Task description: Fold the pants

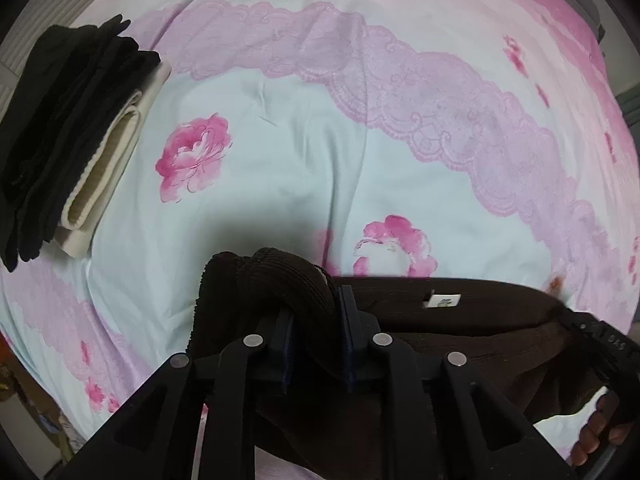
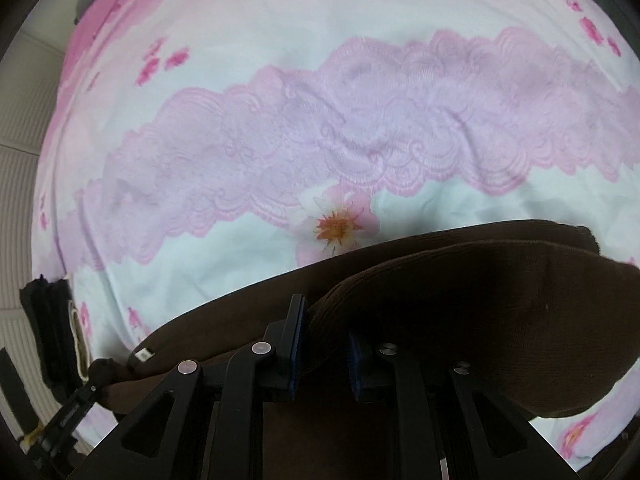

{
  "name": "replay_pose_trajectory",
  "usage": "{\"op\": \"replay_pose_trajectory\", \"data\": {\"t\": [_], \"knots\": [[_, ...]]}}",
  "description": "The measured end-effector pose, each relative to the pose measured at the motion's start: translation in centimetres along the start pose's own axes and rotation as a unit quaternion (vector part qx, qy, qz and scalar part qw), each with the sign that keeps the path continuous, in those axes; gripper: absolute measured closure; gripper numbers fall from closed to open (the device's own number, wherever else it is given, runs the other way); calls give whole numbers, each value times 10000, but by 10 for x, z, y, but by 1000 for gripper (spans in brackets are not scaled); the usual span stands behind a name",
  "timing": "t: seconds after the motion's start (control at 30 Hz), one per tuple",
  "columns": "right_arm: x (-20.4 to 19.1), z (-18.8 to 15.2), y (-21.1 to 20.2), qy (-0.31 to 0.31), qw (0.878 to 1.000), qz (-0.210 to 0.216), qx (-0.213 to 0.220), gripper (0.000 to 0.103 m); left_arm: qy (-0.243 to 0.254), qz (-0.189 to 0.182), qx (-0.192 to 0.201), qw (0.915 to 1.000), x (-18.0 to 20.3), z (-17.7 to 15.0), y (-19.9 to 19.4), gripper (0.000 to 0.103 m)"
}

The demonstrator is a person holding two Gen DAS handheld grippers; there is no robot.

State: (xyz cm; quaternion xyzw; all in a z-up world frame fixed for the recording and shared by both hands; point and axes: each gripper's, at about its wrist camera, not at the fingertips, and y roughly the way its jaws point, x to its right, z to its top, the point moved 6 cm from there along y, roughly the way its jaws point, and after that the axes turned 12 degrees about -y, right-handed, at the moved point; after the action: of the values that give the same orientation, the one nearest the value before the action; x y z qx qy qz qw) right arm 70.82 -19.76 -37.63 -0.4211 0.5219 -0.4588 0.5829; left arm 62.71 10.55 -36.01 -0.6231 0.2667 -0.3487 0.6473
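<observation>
Dark brown ribbed pants (image 1: 460, 320) hang between my two grippers above the flowered bed sheet. My left gripper (image 1: 314, 312) is shut on a bunched corner of the waistband, which bulges over the fingertips. A white label (image 1: 442, 301) shows inside the waistband. In the right wrist view my right gripper (image 2: 326, 334) is shut on the other side of the pants (image 2: 480, 308), whose fabric drapes to the right. The right gripper's body (image 1: 600, 340) and the hand holding it show at the lower right of the left wrist view.
A stack of folded black and cream clothes (image 1: 68, 140) lies on the bed at the left, also seen in the right wrist view (image 2: 56, 340). The pink and pale blue sheet (image 1: 320, 140) covers the bed. A ribbed wall (image 2: 20, 160) borders the left.
</observation>
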Motion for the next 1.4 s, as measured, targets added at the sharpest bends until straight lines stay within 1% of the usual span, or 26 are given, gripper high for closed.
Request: {"op": "replay_pose_trajectory", "data": {"t": [0.07, 0.1, 0.13, 0.17, 0.2, 0.23, 0.27, 0.33, 0.37, 0.43, 0.5, 0.57, 0.67, 0.7, 0.77, 0.8, 0.87, 0.93, 1.0, 1.1, 1.17, 1.23, 1.4], "knots": [[-1, 0, -3, -45, 10000, 53, 40, 75, -100, -201, -75, 9997, -4, 1, -5, 74], [-3, 1, -7, -119, 9998, 75, 117, 65, -111, -286, -97, 9995, -3, 1, -8, 71], [-4, 2, -12, -209, 9995, 76, 211, 52, -110, -407, -91, 9991, -4, 1, -14, 62], [-8, 3, -23, -367, 9986, 50, 375, 46, -99, -482, -12, 9988, -5, 2, -22, 39], [-9, 5, -29, -455, 9978, 17, 483, 40, -66, -463, 195, 9987, -7, 3, -32, 30], [-12, 5, -38, -585, 9963, -35, 630, 39, -5, -412, 466, 9981, -9, 4, -44, 27], [-16, 4, -52, -786, 9937, -106, 798, 39, 79, -351, 659, 9972, -9, 5, -52, 27], [-20, 2, -74, -1102, 9881, -191, 1060, 39, 415, -201, 983, 9941, -8, 3, -71, 27], [-22, 0, -84, -1222, 9855, -245, 1153, 39, 552, -222, 1036, 9928, -6, 3, -75, 27], [-21, -12, -105, -1375, 9808, -329, 1342, 39, 1017, -247, 1178, 9875, 0, -9, -88, 27], [-16, -25, -117, -1361, 9801, -336, 1407, 39, 1414, -358, 1236, 9816, 8, -26, -96, 27], [-6, -44, -127, -1324, 9803, -337, 1424, 39, 1700, -376, 1247, 9768, 14, -47, -99, 27], [17, -70, -135, -1223, 9803, -448, 1483, 39, 2004, -419, 1107, 9725, 25, -86, -94, 27], [26, -78, -136, -1169, 9806, -484, 1500, 39, 2137, -467, 1008, 9706, 30, -102, -90, 27], [51, -92, -133, -993, 9832, -540, 1433, 39, 2266, -469, 827, 9693, 38, -126, -81, 27], [62, -98, -131, -907, 9849, -593, 1353, 39, 2292, -493, 677, 9698, 42, -141, -73, 27], [85, -109, -126, -774, 9874, -722, 1180, 39, 2280, -537, 536, 9707, 45, -158, -66, 27], [100, -121, -123, -751, 9891, -721, 1044, 39, 2256, -555, 364, 9720, 46, -175, -56, 27], [103, -134, -121, -843, 9898, -589, 988, 39, 2273, -427, 303, 9724, 42, -190, -49, 27], [84, -158, -112, -1245, 9882, -224, 864, 39, 2324, -182, 374, 9717, 31, -203, -45, 27], [59, -173, -101, -1609, 9838, 121, 783, 39, 2310, 11, 469, 9718, 19, -206, -45, 27], [35, -187, -87, -1845, 9794, 438, 695, 39, 2212, 167, 538, 9736, 5, -206, -46, 27], [-28, -215, -43, -2145, 9681, 1259, 315, 41, 1994, 318, 667, 9771, -23, -203, -51, 27]]}}
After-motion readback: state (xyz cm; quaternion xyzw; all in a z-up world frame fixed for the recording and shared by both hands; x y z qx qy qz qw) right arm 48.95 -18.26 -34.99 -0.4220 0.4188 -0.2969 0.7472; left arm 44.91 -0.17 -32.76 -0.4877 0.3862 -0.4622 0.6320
